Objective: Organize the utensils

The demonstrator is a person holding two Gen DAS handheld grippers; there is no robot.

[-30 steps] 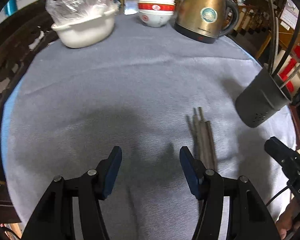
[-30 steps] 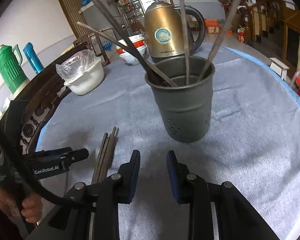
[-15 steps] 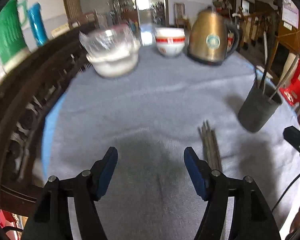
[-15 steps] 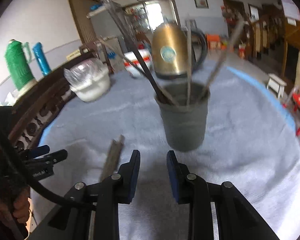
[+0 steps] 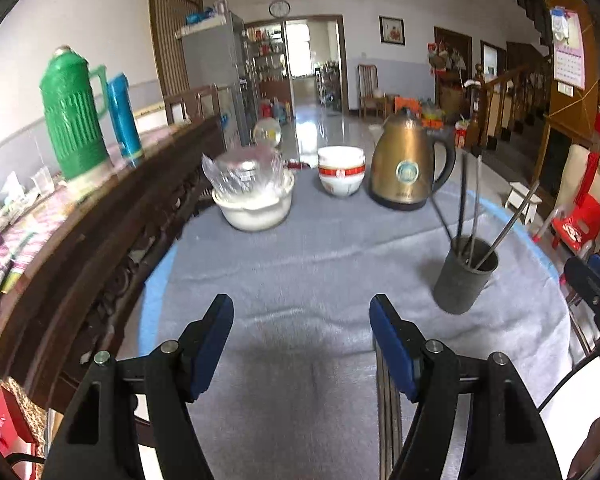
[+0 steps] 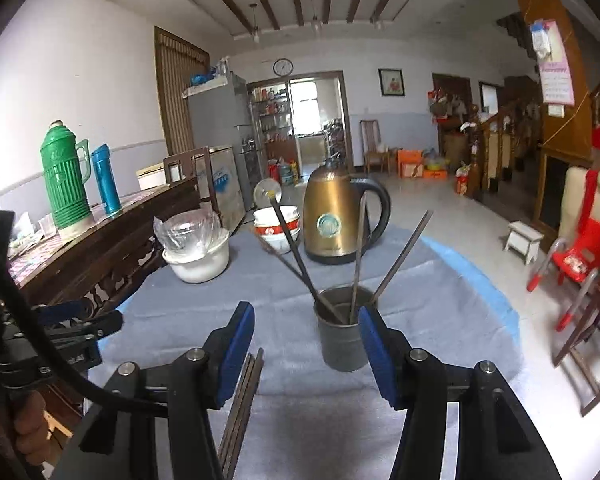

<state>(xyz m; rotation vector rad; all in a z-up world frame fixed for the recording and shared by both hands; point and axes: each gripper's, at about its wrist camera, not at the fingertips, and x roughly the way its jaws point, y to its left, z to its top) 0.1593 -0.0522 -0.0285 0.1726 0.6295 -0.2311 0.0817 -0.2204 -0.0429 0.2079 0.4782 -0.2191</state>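
A dark grey utensil cup (image 5: 465, 278) (image 6: 343, 336) stands upright on the grey tablecloth and holds several chopsticks (image 6: 356, 264) that lean outward. A bundle of loose chopsticks (image 6: 242, 404) lies flat on the cloth in front of it, also partly seen in the left wrist view (image 5: 388, 412) behind my right finger. My left gripper (image 5: 302, 344) is open and empty, pulled back over the near cloth. My right gripper (image 6: 306, 348) is open and empty, with the cup between its fingers farther back and apart from them.
A gold kettle (image 5: 406, 164) (image 6: 336, 220), stacked red-rimmed bowls (image 5: 341, 170) and a white bowl with a plastic bag (image 5: 254, 196) stand at the table's far end. A dark wooden sideboard (image 5: 80, 248) with a green thermos (image 5: 74, 114) runs along the left.
Both grippers have pulled back and tilted up, so the cup and table look farther away. My right gripper's fingers have opened wide from a narrow gap. The loose chopsticks stay on the cloth.
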